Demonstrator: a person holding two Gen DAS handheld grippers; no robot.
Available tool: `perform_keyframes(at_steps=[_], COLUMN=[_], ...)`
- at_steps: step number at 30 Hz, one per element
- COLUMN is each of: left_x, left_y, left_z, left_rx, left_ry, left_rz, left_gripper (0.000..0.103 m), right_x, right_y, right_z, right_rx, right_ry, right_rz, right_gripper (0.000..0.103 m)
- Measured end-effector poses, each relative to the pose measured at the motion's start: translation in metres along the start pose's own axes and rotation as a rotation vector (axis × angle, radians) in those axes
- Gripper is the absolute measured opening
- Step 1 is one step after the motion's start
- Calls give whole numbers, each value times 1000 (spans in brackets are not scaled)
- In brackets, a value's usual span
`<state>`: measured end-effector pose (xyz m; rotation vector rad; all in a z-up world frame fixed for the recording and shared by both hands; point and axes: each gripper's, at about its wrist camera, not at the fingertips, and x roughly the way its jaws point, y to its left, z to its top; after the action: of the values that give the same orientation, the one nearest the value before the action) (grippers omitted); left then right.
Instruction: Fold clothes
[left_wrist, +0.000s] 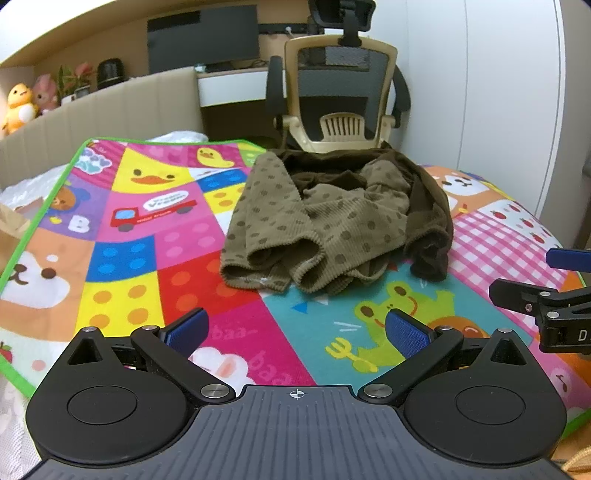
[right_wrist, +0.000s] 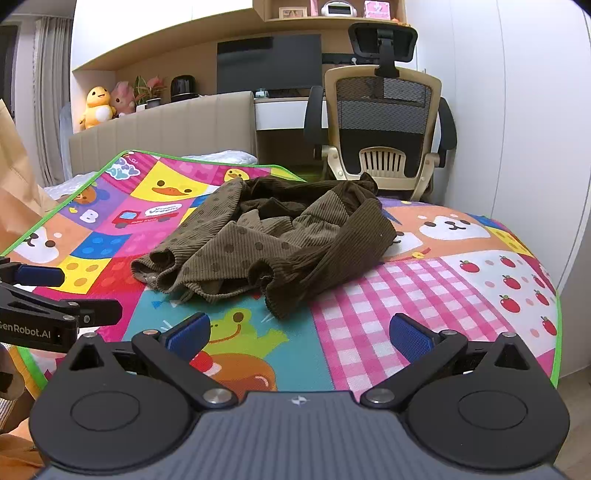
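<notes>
Crumpled brown corduroy garment (left_wrist: 332, 218) on colourful play mat (left_wrist: 147, 229), left tool (left_wrist: 295, 332) and right tool (right_wrist: 299, 332) both wide apart, empty.

A bed with a beige padded headboard (right_wrist: 166, 125) carries a bright patchwork play mat (right_wrist: 424, 295) edged in green. Directly on the mat, just beyond its green frog picture (right_wrist: 236, 328), lies a crumpled heap of brown corduroy clothes (right_wrist: 266, 236), partly dotted.

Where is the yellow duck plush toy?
In both views, the yellow duck plush toy sits far left on the beige headboard ledge, beside a pink plush toy.
</notes>
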<state>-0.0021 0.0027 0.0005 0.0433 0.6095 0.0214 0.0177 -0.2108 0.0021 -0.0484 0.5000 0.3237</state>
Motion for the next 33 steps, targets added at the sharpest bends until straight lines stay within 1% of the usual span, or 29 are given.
perform_keyframes(at_steps=[33], left_x=[4], left_y=[6], left_z=[5], left_rx=[-20], left_ry=[7], left_rz=[9], left_gripper=[103], right_x=[2], right_y=[-2], right_z=[-2], right_rx=[5], right_ry=[16], right_rz=[2], right_gripper=[103])
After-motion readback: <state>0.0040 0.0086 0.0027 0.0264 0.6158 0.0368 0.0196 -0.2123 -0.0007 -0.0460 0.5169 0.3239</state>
